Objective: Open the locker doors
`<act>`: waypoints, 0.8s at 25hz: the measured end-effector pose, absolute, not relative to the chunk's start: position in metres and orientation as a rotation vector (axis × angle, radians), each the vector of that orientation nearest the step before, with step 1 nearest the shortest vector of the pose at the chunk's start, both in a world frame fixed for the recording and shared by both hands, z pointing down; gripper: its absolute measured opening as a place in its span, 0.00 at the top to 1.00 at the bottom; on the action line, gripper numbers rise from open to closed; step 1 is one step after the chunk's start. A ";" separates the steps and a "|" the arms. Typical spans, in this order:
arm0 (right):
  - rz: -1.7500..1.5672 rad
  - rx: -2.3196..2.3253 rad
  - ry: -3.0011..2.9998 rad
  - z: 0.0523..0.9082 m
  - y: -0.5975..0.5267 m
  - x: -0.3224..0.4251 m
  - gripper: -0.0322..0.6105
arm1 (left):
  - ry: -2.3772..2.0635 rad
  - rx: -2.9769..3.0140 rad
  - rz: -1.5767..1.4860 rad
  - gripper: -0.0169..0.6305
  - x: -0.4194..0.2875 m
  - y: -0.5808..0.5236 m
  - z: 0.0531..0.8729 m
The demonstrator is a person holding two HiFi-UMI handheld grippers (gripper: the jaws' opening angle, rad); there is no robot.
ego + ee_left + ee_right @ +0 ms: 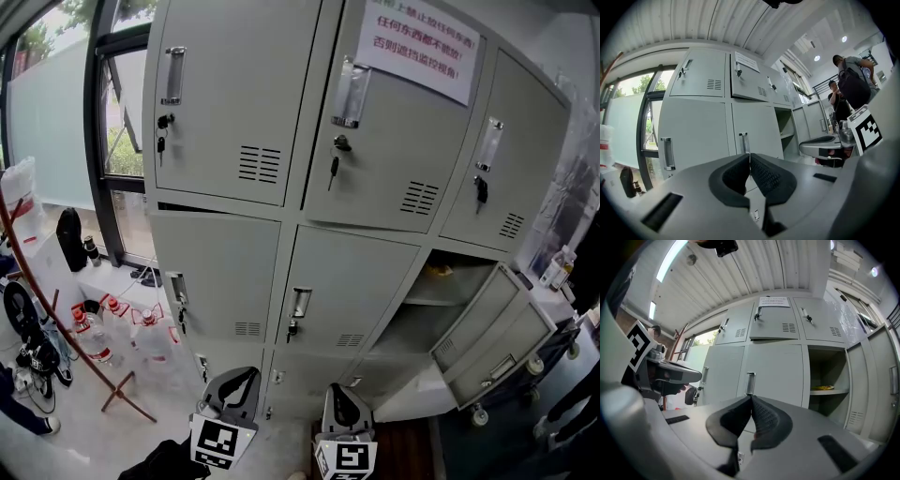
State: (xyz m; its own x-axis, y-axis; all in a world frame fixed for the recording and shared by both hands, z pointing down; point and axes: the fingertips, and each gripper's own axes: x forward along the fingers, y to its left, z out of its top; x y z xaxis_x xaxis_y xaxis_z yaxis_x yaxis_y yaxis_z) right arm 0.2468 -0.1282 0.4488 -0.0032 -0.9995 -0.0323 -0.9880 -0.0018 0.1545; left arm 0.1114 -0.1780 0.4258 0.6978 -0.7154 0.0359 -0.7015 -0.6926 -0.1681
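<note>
Beside a tall window [120, 141], grey lockers [234, 103] fill the wall, one lower-right door [483, 323] hanging open; the left gripper [749, 154] and right gripper [751, 398] hover low, jaws pressed together, empty.

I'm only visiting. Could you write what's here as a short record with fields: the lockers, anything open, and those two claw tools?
Setting: grey metal lockers beside a window
Doors shut: top row; left and middle of the second row
Door open: second-row right door, swung wide
Inside it: a shelf holding something yellow
Notice: white sheet with red print on the top middle door
Left gripper: jaws together, nothing held
Right gripper: jaws together, nothing held
Floor, left: water bottles
</note>
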 end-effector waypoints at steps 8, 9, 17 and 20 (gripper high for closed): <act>-0.230 2.096 -2.245 0.434 -0.169 0.243 0.93 | 1.225 -2.719 -0.155 0.94 0.112 -0.205 0.418; -0.228 2.086 -2.259 0.431 -0.176 0.241 0.93 | 1.239 -2.713 -0.156 0.94 0.111 -0.208 0.417; -0.213 1.895 -2.417 0.424 -0.242 0.218 0.74 | 1.403 -2.656 -0.181 0.94 0.090 -0.236 0.419; -0.201 1.827 -2.471 0.422 -0.264 0.210 0.66 | 1.473 -2.633 -0.192 0.94 0.080 -0.243 0.421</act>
